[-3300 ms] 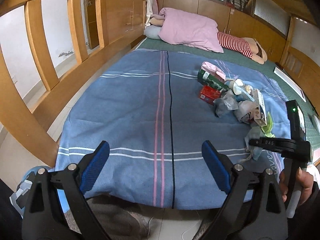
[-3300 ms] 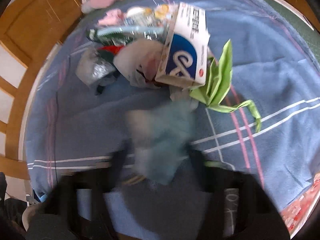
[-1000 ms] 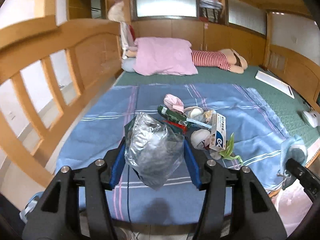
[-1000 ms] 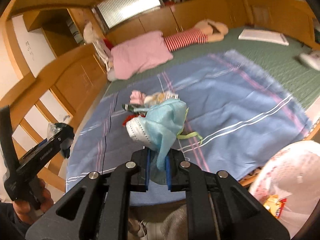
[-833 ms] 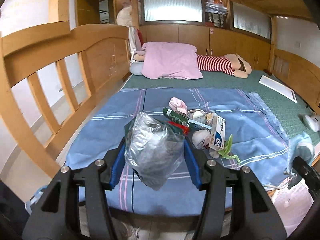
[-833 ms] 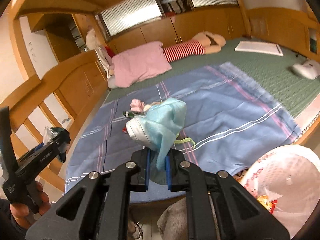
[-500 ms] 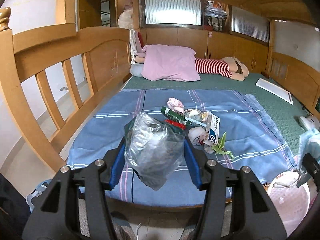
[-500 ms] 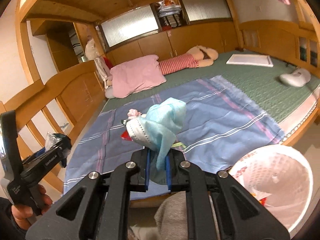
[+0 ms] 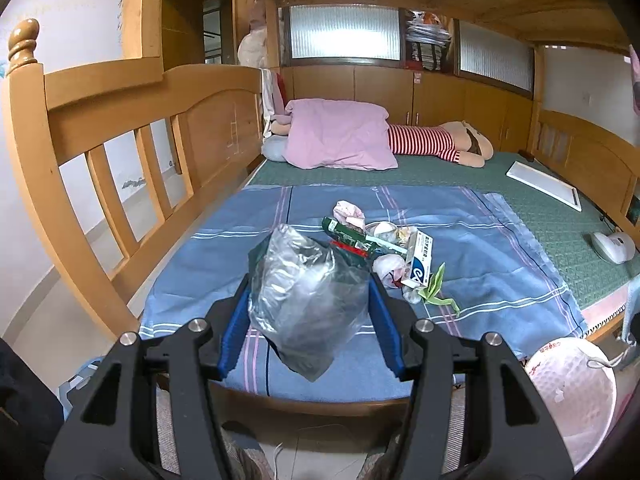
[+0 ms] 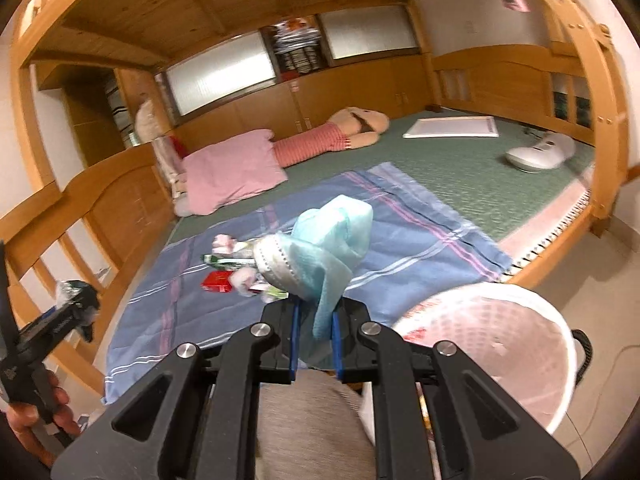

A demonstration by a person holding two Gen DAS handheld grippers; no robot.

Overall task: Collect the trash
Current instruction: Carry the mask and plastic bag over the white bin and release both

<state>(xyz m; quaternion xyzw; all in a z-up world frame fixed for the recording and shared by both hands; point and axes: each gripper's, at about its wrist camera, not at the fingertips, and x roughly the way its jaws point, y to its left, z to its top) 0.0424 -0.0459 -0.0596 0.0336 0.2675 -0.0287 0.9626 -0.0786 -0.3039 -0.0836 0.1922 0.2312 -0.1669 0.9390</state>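
**Both grippers loaded; trash pile on blanket**

The left gripper (image 9: 308,316) is clamped on a crumpled clear plastic bag (image 9: 306,300), held off the bed's near edge. The right gripper (image 10: 314,338) is pinched tight on a light blue face mask (image 10: 324,256), just beside the white waste basket (image 10: 516,344) on the floor. Remaining trash pile (image 9: 384,248) lies on the blue striped blanket (image 9: 472,248), well beyond the basket.

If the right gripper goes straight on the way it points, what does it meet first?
Probably the blue blanket on the bed, just right of the trash pile. The right gripper itself holds a crumpled mask; depth is uncertain.
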